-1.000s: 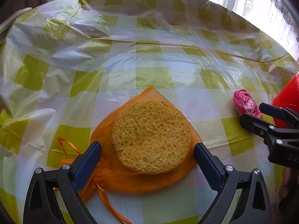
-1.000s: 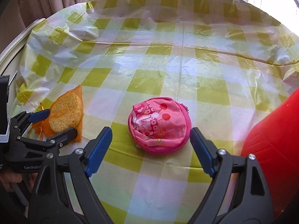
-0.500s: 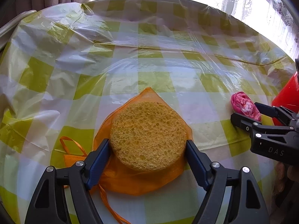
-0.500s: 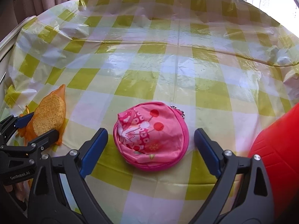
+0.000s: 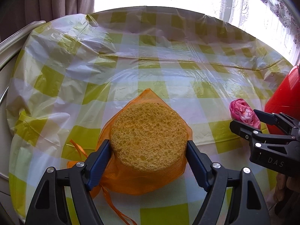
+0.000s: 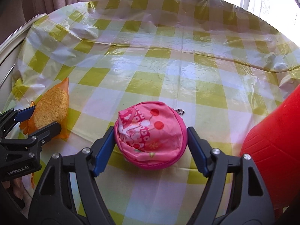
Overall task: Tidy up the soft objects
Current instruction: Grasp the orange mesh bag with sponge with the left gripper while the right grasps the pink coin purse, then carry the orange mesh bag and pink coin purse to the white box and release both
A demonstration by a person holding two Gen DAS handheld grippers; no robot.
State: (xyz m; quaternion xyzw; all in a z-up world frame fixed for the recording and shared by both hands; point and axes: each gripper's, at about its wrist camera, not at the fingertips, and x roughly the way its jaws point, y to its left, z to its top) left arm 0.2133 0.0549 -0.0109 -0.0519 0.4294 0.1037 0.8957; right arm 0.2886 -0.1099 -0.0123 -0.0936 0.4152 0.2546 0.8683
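Two hand-held grippers clamp soft items at once on a round table under a green-and-white checked plastic tablecloth. At the lower centre of the left wrist view, the left gripper squeezes a round yellow sponge, its blue pads pressing both flanks through the orange mesh drawstring bag beneath it. At the lower centre of the right wrist view, the right gripper, whose jaws have just been closing, pinches a pink round fabric pouch between its pads.

The sponge sits on the mesh rather than inside it, so it could likely slip free or drag the bag unevenly if lifted; the trailing orange ribbon at lower left could snag. The pouch's slick fabric may bunch and squirm out of a light grip, and its small bead chain hangs loose behind.

A large red plastic object crowds the right edge beside the right gripper, narrowing any sweep that way. The crinkled tablecloth could catch a low pass. Curtains hang at upper left.
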